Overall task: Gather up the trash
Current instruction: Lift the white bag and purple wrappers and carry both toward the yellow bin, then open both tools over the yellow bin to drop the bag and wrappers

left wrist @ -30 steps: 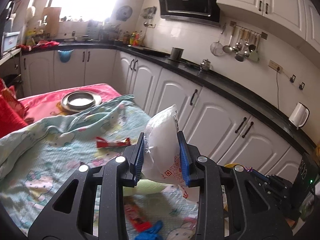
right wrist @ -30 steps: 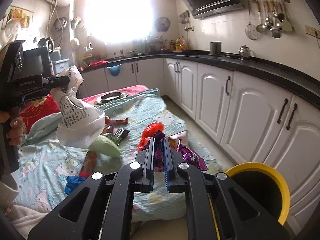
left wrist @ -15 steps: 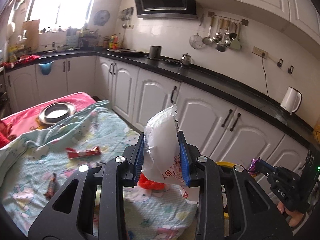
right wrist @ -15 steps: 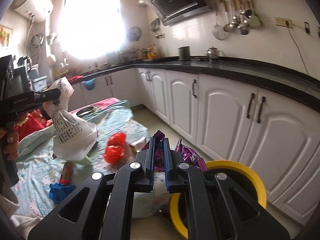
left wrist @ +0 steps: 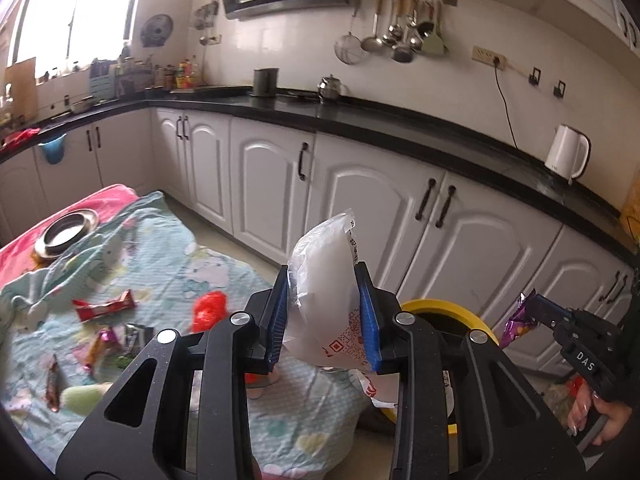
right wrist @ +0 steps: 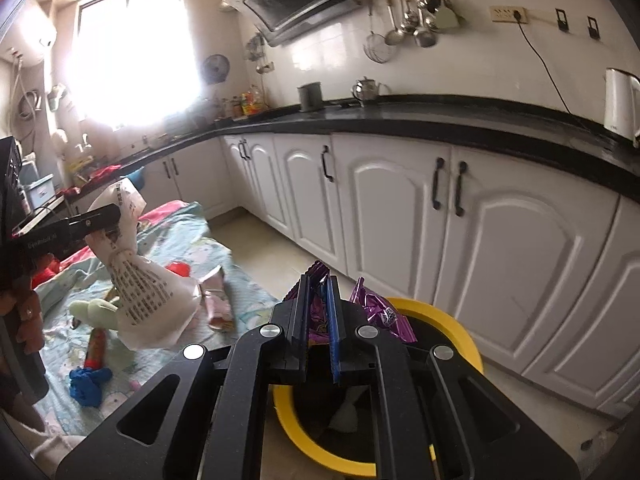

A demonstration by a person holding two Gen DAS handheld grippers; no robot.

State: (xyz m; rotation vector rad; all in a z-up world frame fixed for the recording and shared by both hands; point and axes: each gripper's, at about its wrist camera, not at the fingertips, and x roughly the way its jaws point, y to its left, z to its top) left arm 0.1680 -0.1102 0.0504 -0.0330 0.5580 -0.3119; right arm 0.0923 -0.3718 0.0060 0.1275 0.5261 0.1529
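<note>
Kitchen floor, white cabinets (left wrist: 472,240) along the right, patterned blanket (left wrist: 168,264) spread at lower left with litter on it.

Left gripper (left wrist: 322,312): jaws clamped on a white plastic bag (left wrist: 324,280), held aloft over the blanket's near edge. Right gripper (right wrist: 318,320): jaws pressed together on a purple wrapper (right wrist: 380,312), its tail hanging out to the right.

Yellow-rimmed bin (right wrist: 448,320) sits at lower centre of the right view, directly beneath that gripper. Judged step: carrying both items to the bin, drop pending. Next move calls for spreading the right jaws over the opening, then bringing the bag across to centre it over the rim before release (bag is bulky and light, could catch the edge).

Left view only: red wrapper (left wrist: 104,309) at left centre, metal dish (left wrist: 66,232) on pink cloth above it, bin mostly hidden behind the bag.

Right view only: bin interior with some pale trash already in it; printed text side of the bag at left; blue crumpled item (right wrist: 90,384) at lower left; green soft object (right wrist: 94,312) above it.
</note>
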